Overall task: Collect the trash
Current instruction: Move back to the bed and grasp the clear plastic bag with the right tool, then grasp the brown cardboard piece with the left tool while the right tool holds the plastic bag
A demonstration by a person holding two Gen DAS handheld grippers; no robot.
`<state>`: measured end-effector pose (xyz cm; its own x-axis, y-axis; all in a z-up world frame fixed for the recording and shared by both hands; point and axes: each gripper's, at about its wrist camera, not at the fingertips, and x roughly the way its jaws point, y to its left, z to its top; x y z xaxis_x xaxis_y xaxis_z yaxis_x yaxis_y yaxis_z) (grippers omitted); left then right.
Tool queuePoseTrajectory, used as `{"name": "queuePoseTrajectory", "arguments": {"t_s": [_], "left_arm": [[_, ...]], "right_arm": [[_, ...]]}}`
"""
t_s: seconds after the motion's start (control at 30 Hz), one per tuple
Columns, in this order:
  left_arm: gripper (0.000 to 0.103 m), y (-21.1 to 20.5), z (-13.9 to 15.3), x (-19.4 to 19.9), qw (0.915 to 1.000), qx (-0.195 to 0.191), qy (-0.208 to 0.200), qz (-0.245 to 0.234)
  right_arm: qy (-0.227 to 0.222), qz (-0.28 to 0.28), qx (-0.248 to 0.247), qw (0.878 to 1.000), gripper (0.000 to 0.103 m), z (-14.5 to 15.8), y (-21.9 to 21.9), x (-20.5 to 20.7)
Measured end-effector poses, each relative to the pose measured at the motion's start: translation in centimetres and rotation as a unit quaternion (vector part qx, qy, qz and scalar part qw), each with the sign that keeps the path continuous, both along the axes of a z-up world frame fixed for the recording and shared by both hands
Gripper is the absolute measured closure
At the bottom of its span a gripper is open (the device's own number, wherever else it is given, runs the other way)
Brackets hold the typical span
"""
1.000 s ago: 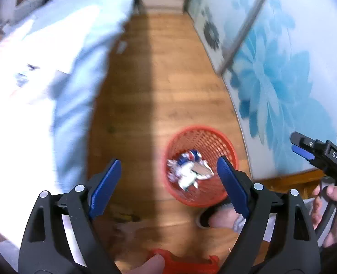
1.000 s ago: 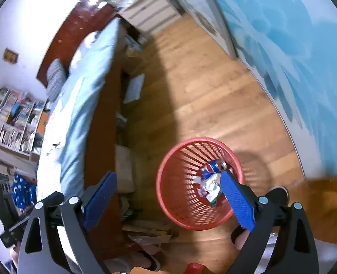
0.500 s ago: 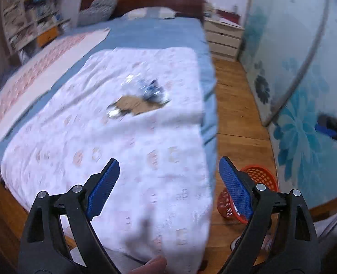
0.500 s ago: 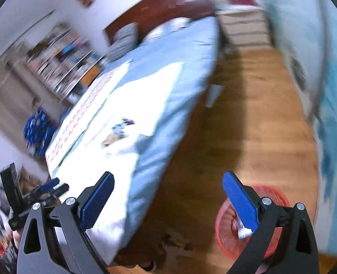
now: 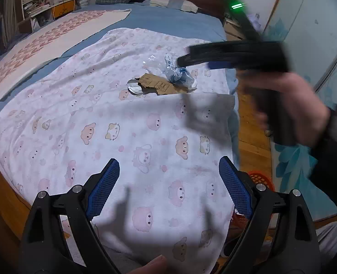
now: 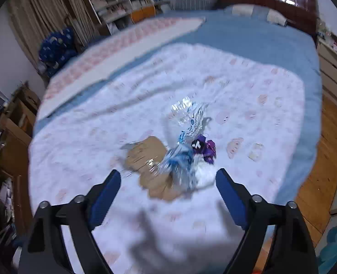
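The left gripper (image 5: pixel 168 183) hangs over the foot end of the bed (image 5: pixel 180 20), jaws wide apart with nothing between them. Under it lies a white blanket (image 5: pixel 127 125) printed with pink animals, which covers the bed's right half up to its right edge.

The trash sits on the blanket toward the bed's right edge, about midway along it: a torn piece of cardboard (image 5: pixel 159 86), a crumpled clear-and-blue wrapper (image 5: pixel 176 72) lying on the cardboard's far end, and a round silvery lid (image 5: pixel 134 86) touching the cardboard's left end. In the right wrist view the cardboard (image 6: pixel 149 159) and wrapper (image 6: pixel 183 150) are blurred, and a purple wrapper (image 6: pixel 204 147) lies just beside the blue one, toward the right edge.

The right gripper (image 6: pixel 168 190) is above the blanket just short of this pile, jaws wide apart and empty. In the left wrist view it shows as a blurred dark shape (image 5: pixel 232 56) above the trash.

A red basket (image 5: pixel 261 179) stands on the floor beside the bed's right edge, near the foot.
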<state>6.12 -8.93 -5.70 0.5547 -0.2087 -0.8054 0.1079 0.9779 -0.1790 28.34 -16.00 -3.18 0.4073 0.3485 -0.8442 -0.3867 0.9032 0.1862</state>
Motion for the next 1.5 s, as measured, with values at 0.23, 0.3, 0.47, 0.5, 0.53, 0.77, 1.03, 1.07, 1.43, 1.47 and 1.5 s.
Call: {"name": "queuePoseTrajectory", "arguments": {"t_s": [0.23,0.3,0.47,0.5,0.53,0.77,1.03,1.07,1.43,1.47,1.5], "left_arm": [[0.015,0.9,-0.2,0.9,0.9999,-0.008,0.007,0.01],[0.015,1.4,0.0,1.2,0.9998,-0.015,0.005,0.016],[0.015,2.9,0.3,4.4,0.9989,-0.034,0.007,0.03],[0.015,3.1,0.4,5.2,0.9988,-0.037,0.007,0.031],[0.015,3.3,0.3,6.3,0.9985,-0.043,0.008,0.032],[0.015,2.3,-2.3,15.3,0.9938,-0.09,0.035,0.054],[0.015,-0.8,-7.7,19.5,0.97,-0.172,0.132,0.109],[0.015,-0.8,-8.2,19.5,0.9685,-0.176,0.134,0.115],[0.084,1.1,-9.2,20.5,0.965,-0.181,0.115,0.151],[0.088,1.3,-8.9,20.3,0.9637,-0.19,0.11,0.152],[0.091,1.5,-8.5,20.4,0.9629,-0.197,0.105,0.151]], "right_arm": [[0.063,-0.042,0.045,0.996,0.076,-4.2,-1.0,3.0],[0.05,-0.041,0.067,0.996,0.077,-3.1,-1.7,2.2],[0.008,-0.048,0.157,0.986,0.077,2.3,-6.0,-1.8],[-0.002,-0.055,0.174,0.983,0.077,3.6,-7.5,-3.4],[-0.01,-0.06,0.185,0.981,0.077,4.2,-8.2,-3.9],[-0.027,-0.116,0.215,0.969,0.077,5.4,-15.6,-10.7],[0.007,-0.179,0.223,0.958,0.077,1.5,-21.8,-16.0],[0.009,-0.184,0.224,0.957,0.077,1.2,-22.4,-16.5],[0.016,-0.171,0.212,0.962,0.075,-0.8,-22.7,-16.9],[0.016,-0.17,0.212,0.962,0.075,-0.6,-22.6,-17.1],[0.016,-0.169,0.214,0.962,0.075,-0.4,-22.5,-17.2]]}}
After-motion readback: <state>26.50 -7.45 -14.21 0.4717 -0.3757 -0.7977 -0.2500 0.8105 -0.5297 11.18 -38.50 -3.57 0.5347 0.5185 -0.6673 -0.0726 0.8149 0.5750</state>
